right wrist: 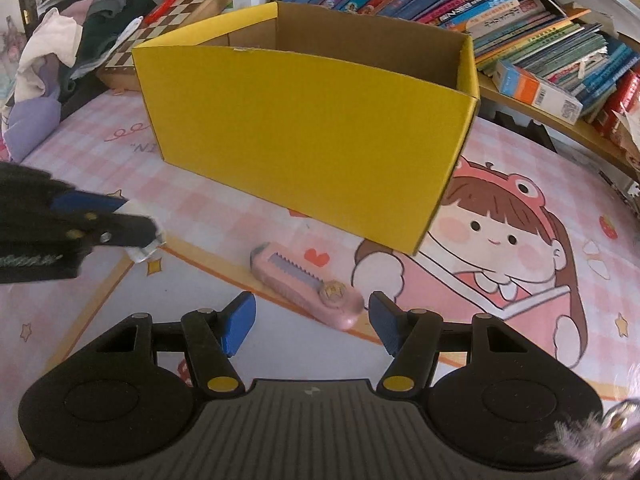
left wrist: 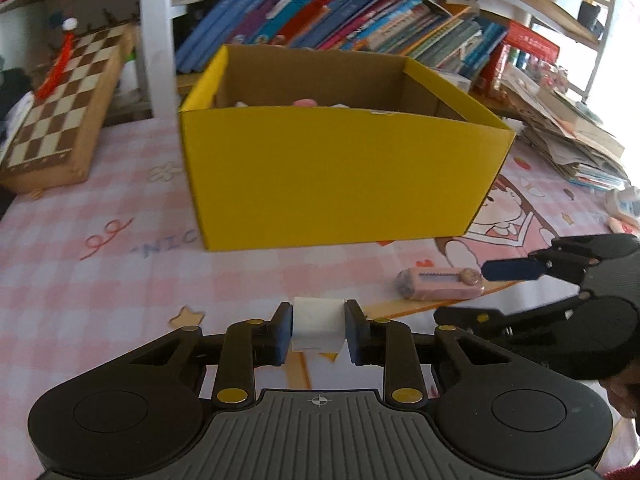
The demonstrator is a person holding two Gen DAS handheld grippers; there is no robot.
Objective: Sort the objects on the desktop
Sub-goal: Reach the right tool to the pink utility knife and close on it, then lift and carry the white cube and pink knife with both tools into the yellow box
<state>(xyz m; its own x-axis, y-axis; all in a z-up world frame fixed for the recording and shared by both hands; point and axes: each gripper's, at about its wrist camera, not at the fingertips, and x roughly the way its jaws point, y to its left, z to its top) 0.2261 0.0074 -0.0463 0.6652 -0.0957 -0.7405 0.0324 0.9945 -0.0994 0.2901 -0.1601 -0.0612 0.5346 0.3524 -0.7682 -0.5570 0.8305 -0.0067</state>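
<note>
While the left gripper (left wrist: 318, 330) clamps the white eraser (left wrist: 318, 322), lift straight, carry to the yellow box (left wrist: 340, 176) at 12 o'clock — right gripper (right wrist: 312, 326), fingers apart, straddles the pink knife (right wrist: 306, 286) — close squarely.

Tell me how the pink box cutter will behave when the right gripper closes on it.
The pink box cutter looks stiff, so it shouldn't flex. Its smooth rounded plastic may slip or pivot, since only its near end lies between the right gripper pads. Lying flat, it likely slides rather than rolls.
</note>
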